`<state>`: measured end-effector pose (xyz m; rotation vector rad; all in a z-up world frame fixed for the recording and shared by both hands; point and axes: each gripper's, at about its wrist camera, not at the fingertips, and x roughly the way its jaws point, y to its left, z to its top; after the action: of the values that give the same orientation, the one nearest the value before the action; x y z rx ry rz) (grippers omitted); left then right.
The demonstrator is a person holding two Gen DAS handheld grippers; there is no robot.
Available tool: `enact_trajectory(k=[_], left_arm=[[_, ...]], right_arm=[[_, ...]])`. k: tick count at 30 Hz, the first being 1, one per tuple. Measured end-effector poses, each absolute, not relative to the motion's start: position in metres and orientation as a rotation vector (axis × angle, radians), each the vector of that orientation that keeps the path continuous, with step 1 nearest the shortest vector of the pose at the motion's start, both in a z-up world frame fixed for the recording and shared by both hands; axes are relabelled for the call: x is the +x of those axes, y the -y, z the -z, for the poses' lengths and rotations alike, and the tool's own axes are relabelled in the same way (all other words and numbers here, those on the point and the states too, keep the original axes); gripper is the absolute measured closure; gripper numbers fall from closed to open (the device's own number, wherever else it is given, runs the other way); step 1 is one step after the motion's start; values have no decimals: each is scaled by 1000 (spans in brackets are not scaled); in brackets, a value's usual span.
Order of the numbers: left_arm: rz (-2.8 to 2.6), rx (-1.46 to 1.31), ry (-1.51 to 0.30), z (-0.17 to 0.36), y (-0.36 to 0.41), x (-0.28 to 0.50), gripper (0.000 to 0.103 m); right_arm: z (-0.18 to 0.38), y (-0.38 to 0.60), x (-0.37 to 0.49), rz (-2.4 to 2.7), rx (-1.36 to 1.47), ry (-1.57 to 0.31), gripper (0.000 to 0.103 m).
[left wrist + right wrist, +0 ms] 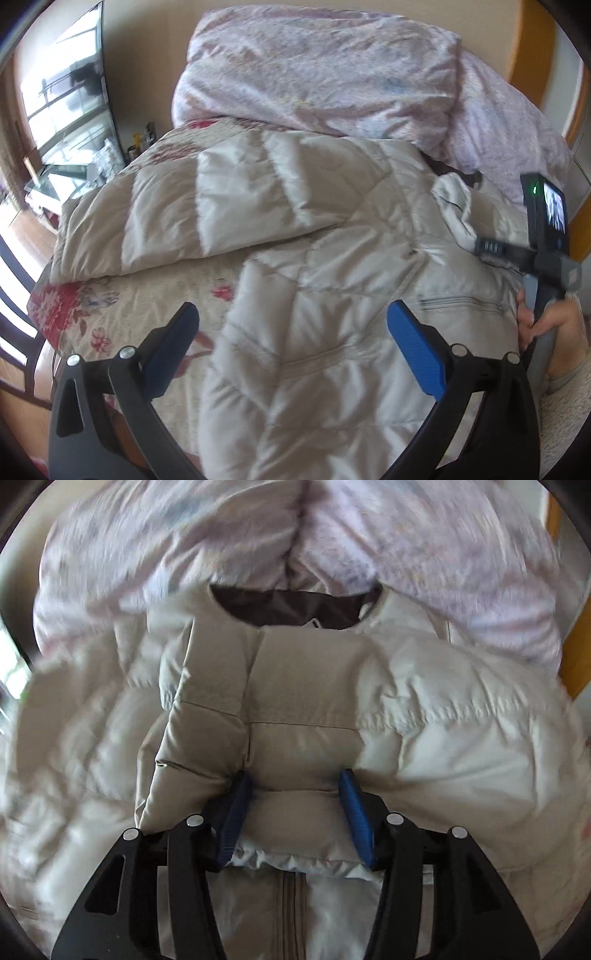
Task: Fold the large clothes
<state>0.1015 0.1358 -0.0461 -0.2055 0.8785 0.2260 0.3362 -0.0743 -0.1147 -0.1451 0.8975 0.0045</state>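
A cream quilted puffer jacket (332, 266) lies spread on a bed, one sleeve (207, 199) stretched out to the left. My left gripper (291, 314) is open and empty just above the jacket's body. My right gripper (295, 779) is shut on the other sleeve (280, 709), holding its cuff end over the jacket's front; the dark collar lining (295, 609) lies beyond. In the left wrist view the right gripper (491, 247) shows at the right edge with the sleeve end in its fingers.
A floral bedspread (81, 306) lies under the jacket. A bunched pale pink duvet (332, 74) is piled behind it. A window (62, 96) and floor are at the left. An orange wooden frame (532, 40) stands at the right.
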Motion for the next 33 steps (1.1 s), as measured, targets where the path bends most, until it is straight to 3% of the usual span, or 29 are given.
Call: enact_trajectory(k=[16,20,25,31,33], left_arm=[[-379,-739,-892,76,-301,95,3],[-418,-847,-867,85,-323,91,9],[-460,-938,-830,94,-344,88,25],[-519,-1040,-777,99,-370,81,53],[-537,-1063,-771,102,-376,78,75]], right_arm=[[114,81,333,-45,-98,-895,48],[114,83,332,-51,-89,-892,47],[114,83,332,-53,-83,-889,47],[114,83,331,-53,-81,-886,47],[114,83,331,-53,-81,-884,47]])
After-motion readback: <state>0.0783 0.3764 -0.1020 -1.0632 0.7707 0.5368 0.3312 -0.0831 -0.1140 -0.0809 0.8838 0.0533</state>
